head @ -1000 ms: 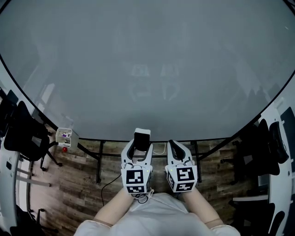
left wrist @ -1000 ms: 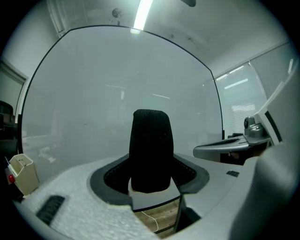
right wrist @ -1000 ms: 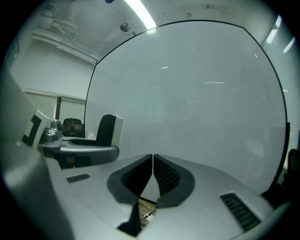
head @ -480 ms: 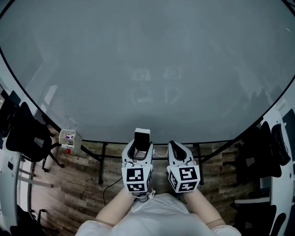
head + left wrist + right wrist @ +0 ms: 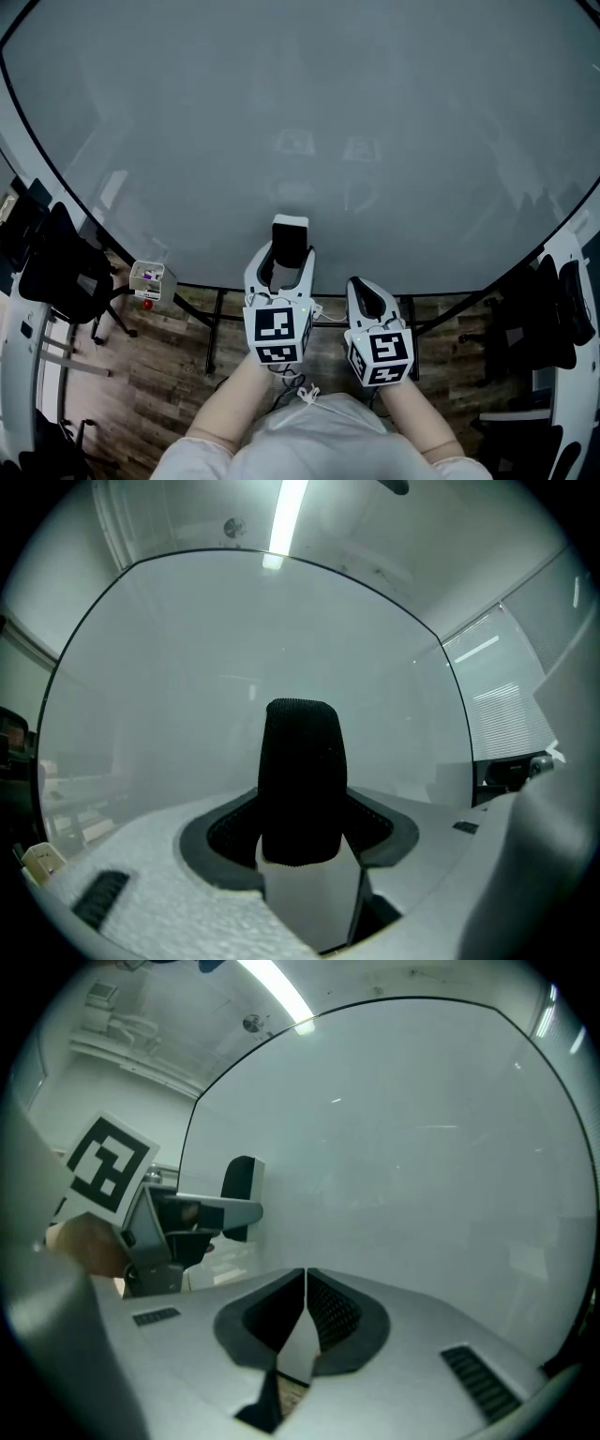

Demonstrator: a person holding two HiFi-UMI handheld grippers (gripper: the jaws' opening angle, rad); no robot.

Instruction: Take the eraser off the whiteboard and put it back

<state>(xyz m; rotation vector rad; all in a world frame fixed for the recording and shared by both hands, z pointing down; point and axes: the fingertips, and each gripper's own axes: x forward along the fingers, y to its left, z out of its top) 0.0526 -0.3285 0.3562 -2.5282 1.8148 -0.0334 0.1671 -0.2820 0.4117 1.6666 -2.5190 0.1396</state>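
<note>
Head view, nearest the camera: two bare forearms (image 5: 230, 412), each ending in a cube with square markers (image 5: 278, 335), above a wooden plank floor (image 5: 169, 375). Left hand-held gripper (image 5: 281, 261), jaws wide and clamped on the eraser (image 5: 290, 239), which stands upright between them, black felt face forward and white body behind; the left gripper view shows the eraser (image 5: 302, 780) filling the gap between the pads. Right hand-held gripper (image 5: 367, 292), just beside the left one and lower in the head view, jaws closed together on nothing, as the right gripper view (image 5: 306, 1283) confirms. Beyond both, the whiteboard (image 5: 300, 122), large and blank, on a dark frame; whether the eraser touches its surface cannot be told. Far left, a small box (image 5: 148, 276) at the board's lower edge and a dark chair (image 5: 56, 272)
</note>
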